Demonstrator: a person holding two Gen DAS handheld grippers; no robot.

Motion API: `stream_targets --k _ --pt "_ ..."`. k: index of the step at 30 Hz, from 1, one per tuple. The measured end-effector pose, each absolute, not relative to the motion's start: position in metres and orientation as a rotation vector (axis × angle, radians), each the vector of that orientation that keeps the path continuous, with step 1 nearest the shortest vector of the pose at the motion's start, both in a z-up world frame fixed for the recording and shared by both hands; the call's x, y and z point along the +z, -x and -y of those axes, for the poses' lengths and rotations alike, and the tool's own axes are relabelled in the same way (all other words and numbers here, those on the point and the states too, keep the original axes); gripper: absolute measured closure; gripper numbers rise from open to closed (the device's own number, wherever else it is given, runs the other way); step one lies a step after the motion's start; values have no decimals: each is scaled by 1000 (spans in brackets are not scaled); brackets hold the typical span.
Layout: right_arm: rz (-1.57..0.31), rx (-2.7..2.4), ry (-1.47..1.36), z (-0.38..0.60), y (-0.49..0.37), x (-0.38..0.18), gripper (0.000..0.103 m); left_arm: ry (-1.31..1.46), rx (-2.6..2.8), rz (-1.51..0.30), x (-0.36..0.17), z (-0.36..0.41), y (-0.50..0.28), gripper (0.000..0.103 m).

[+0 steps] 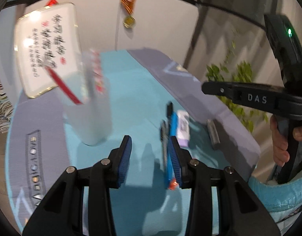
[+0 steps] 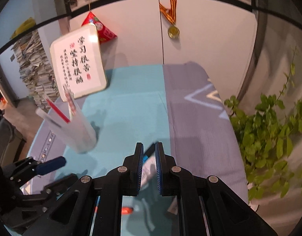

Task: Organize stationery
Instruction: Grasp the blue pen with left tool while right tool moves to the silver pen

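Left gripper (image 1: 150,157): my black fingers with ribbed blue pads are spread wide and hold nothing; the right pad sits just beside the blue pen.
Right gripper (image 2: 149,167): fingers stand a narrow gap apart above the stationery; I cannot tell whether they grip anything.
Blue pen (image 1: 171,129): slim plastic barrel with a black cap and an orange end, lying flat on the mat.
Dark pen (image 1: 163,137): thin, blurred, lying alongside the blue pen.
Eraser (image 1: 183,130): small white and lilac block with print, just right of the pens.
Grey stick (image 1: 214,136): short dark bar, right of the eraser.
Cup (image 1: 92,118): frosted translucent cylinder, upright on the mat, with a red pencil (image 1: 62,84) leaning inside.
Mat (image 1: 135,90): smooth teal with grey-lilac borders.
Plaque (image 2: 79,62): glossy white, gold-edged, black calligraphy.
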State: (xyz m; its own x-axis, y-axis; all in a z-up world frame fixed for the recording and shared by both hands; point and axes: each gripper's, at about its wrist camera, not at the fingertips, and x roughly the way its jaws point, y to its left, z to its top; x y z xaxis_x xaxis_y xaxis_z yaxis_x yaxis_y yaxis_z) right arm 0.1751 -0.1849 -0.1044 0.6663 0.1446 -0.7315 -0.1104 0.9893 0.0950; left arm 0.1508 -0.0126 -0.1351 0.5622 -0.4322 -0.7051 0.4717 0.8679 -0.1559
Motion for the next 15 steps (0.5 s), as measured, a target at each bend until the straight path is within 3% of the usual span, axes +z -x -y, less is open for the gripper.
stream_targets --k 7,8,9,15 --pt "-865 164 -73 202 -171 -123 92 -147 -598 -944 -169 51 -152 69" --pt "-865 168 -82 205 -170 -124 92 -154 -597 -955 -172 53 -152 78" --pt "-865 171 -87 206 -170 -125 92 -160 -599 -969 -175 55 -154 94" --pt "-878 211 -115 208 -169 -132 92 -101 -537 -980 -174 43 -159 95"
